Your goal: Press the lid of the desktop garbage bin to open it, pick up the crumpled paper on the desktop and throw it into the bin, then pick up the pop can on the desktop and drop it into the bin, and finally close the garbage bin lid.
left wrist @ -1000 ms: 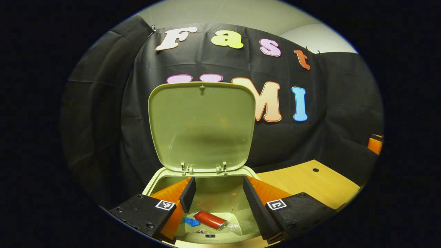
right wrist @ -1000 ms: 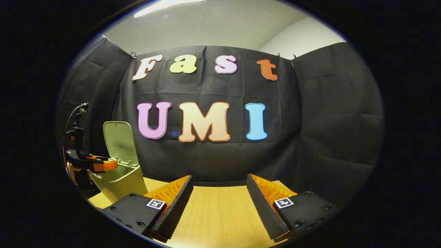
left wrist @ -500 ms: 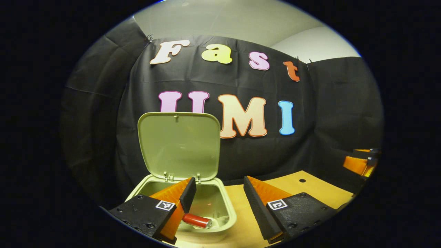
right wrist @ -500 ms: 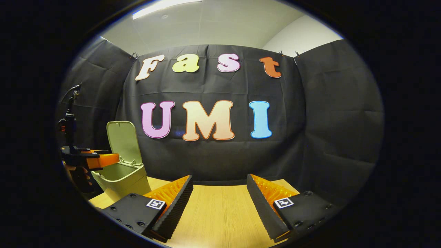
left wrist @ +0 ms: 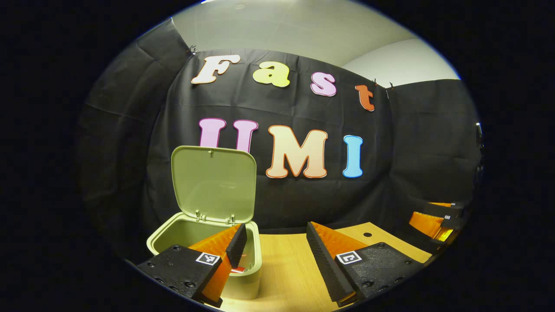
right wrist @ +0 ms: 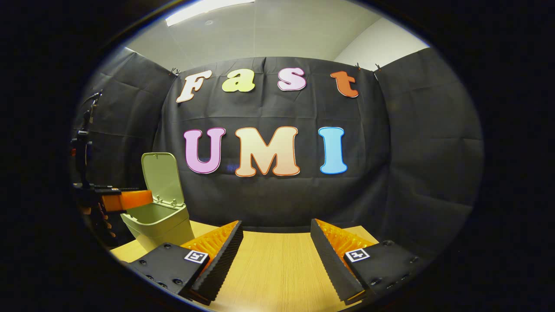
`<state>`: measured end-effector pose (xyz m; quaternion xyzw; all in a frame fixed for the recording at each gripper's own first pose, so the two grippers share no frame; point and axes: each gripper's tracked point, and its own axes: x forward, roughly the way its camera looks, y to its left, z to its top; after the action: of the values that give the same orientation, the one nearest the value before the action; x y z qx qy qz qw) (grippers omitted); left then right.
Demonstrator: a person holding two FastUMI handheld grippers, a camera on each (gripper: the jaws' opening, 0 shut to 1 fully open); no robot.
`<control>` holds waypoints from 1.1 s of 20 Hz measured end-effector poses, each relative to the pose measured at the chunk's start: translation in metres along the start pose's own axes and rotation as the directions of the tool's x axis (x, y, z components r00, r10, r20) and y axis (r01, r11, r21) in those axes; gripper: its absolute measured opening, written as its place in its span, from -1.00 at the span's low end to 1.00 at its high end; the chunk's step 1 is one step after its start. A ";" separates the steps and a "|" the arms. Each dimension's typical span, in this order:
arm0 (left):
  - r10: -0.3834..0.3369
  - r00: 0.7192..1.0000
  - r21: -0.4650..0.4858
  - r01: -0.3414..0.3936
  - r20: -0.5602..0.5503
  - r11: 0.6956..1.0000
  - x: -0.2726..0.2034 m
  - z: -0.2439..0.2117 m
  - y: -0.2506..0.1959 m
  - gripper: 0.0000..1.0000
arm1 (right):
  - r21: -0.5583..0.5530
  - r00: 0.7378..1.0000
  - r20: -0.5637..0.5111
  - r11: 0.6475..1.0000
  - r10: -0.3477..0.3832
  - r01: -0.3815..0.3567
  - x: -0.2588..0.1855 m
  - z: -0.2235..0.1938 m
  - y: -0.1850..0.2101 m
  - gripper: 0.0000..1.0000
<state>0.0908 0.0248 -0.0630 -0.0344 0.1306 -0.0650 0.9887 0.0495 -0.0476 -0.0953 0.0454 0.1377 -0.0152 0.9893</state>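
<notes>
Both pairs of jaws are standing wide apart and holding nothing, with the bin's lid propped upright.

Left gripper (left wrist: 274, 242) is hovering over the wooden table (left wrist: 286, 268), its fingers (left wrist: 236, 245) spread, one of them lying in front of the pale green bin (left wrist: 173, 232) at about 8 o'clock in the left gripper view. The lid (left wrist: 212, 184) is standing open above the hinge, and a sliver of the red can (left wrist: 237, 269) is showing inside the bin at the near wall. Right gripper (right wrist: 276, 245) is pointing across bare tabletop with its fingers equally spread. In the right gripper view the bin is sitting at 9 o'clock, with the left gripper just beside its rim and a hand (right wrist: 102, 216) gripping it below.
</notes>
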 end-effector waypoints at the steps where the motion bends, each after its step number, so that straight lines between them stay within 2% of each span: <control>1: 0.008 1.000 0.005 -0.008 0.011 1.000 0.001 0.009 0.003 0.66 | 0.002 1.000 0.001 1.000 -0.002 0.002 -0.002 0.000 -0.003 0.96; 5: 0.025 0.997 0.029 -0.027 0.068 0.999 0.009 0.048 0.019 0.63 | 0.009 1.000 0.002 1.000 -0.011 0.011 -0.015 -0.004 -0.014 0.96; 7: 0.047 0.992 0.080 -0.056 0.118 0.995 0.021 0.074 0.034 0.63 | 0.009 1.000 0.004 1.000 -0.017 0.017 -0.018 -0.004 -0.016 0.96; 11: 0.038 0.986 0.126 -0.059 0.161 0.990 0.050 0.112 0.052 0.62 | 0.006 0.999 0.015 0.999 -0.038 0.038 -0.021 0.000 -0.020 0.96; 18: 0.051 0.990 0.193 -0.077 0.135 0.978 0.115 0.123 0.087 0.61 | 0.007 0.995 0.014 0.995 -0.098 0.098 -0.034 -0.002 -0.032 0.97; 20: 0.050 0.991 0.218 -0.077 0.125 0.973 0.126 0.124 0.094 0.67 | 0.005 0.993 0.014 0.993 -0.120 0.120 -0.037 -0.001 -0.038 0.97; 22: 0.043 0.991 0.212 -0.070 0.127 0.975 0.136 0.128 0.098 0.63 | 0.010 0.990 0.011 0.990 -0.138 0.138 -0.039 -0.001 -0.042 0.97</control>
<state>0.2662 0.1096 0.0174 0.0732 0.0632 -0.0484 0.9941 0.0098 -0.0890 -0.0892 0.0402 0.1346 -0.0845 0.9865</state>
